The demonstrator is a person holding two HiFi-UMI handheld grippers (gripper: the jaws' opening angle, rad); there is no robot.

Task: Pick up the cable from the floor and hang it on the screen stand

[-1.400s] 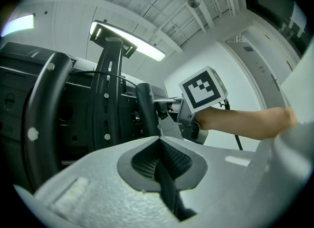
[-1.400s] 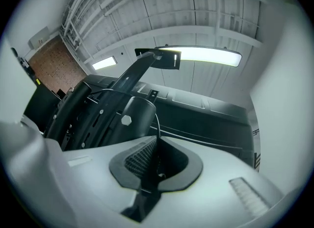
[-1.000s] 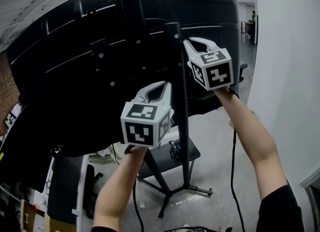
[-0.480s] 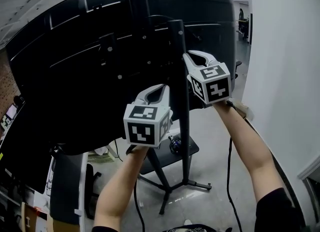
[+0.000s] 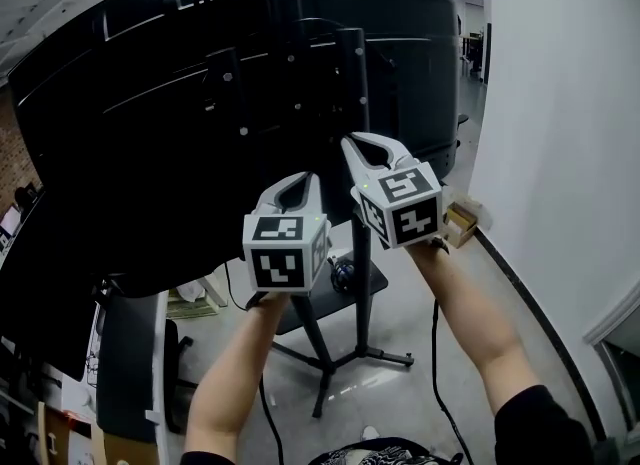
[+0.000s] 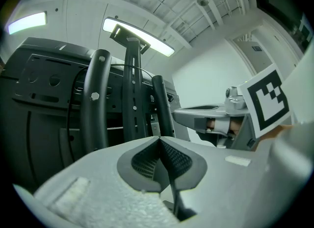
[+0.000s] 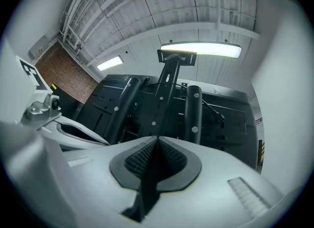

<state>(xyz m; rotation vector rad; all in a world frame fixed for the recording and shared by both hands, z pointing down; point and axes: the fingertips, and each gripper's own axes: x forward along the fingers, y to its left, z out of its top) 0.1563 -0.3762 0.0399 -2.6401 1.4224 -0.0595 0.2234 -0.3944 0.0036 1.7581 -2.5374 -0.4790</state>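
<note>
Cable first. In the left gripper view I've got a thin black cable (image 6: 69, 119) arcing slackly across the tops of the dark uprights of the screen stand (image 5: 352, 83). From there it drops down the left side of the left upright, against the back of the screen (image 5: 130, 143). It sits up on the stand, ahead of both claws and clear of them. It looks slim, dark and loose, with no tension in the arc.

Left gripper (image 5: 300, 181): its own view shows the ribbed pads pressed flat together, and nothing is pinched between them. Right gripper (image 5: 356, 141): same story, pads meeting in a tight seam, nothing caught in them.

From the head view, both grippers are raised and point up at the rear of the screen. The right one is the higher of the two, with its tip lying over the stand's pole. I can't tell whether it's touching the pole or just in front of it. The left one sits lower, just to the left of the pole and close beside the right.

The left forearm (image 5: 235, 373) comes up from the bottom edge, and the right forearm (image 5: 470, 323) angles in from the lower right. A separate black cord (image 5: 435, 353) trails down beneath the right forearm.
</note>
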